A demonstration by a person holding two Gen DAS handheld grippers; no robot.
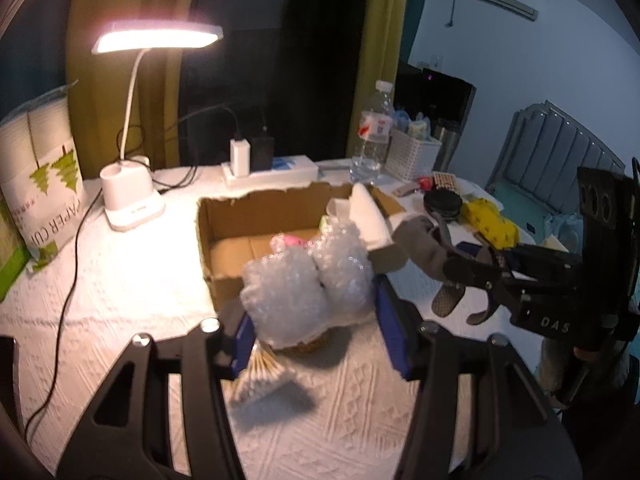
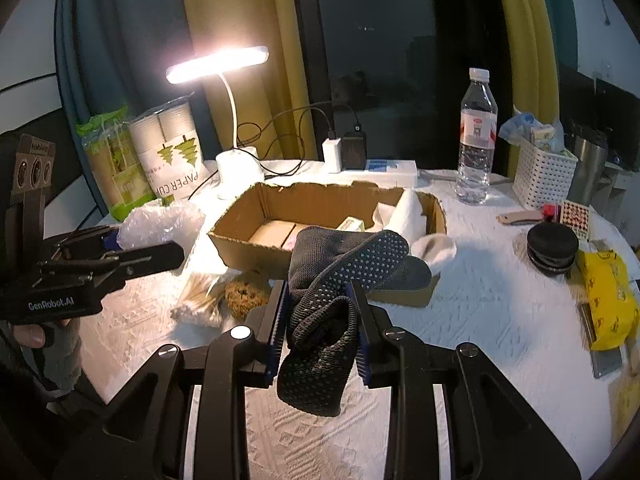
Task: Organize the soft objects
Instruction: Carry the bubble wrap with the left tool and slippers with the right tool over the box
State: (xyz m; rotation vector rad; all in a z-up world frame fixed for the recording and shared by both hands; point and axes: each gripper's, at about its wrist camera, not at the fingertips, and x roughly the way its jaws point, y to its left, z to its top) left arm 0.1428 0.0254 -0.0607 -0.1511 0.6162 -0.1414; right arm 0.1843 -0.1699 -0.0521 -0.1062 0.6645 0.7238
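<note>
The left tool point(image 1: 312, 332) is clamped on a crumpled wad of clear bubble wrap point(image 1: 304, 284), held above the desk point(image 1: 132, 280) at the near edge of the open brown cardboard box point(image 1: 256, 220). At three o'clock from it, the right tool point(image 2: 320, 324) is clamped on a dark grey knitted sock with grip dots point(image 2: 332, 292), just before the box's near wall.

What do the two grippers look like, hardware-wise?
Both are matte black, with blue ribbed pads on the fingers and silver screw heads on the linkage arms. The left gripper carries white "GenRobot.AI" lettering and a plate with three round holes; the right gripper shows "DAS" lettering on its body. A grey sleeve covers the left wrist.
</note>
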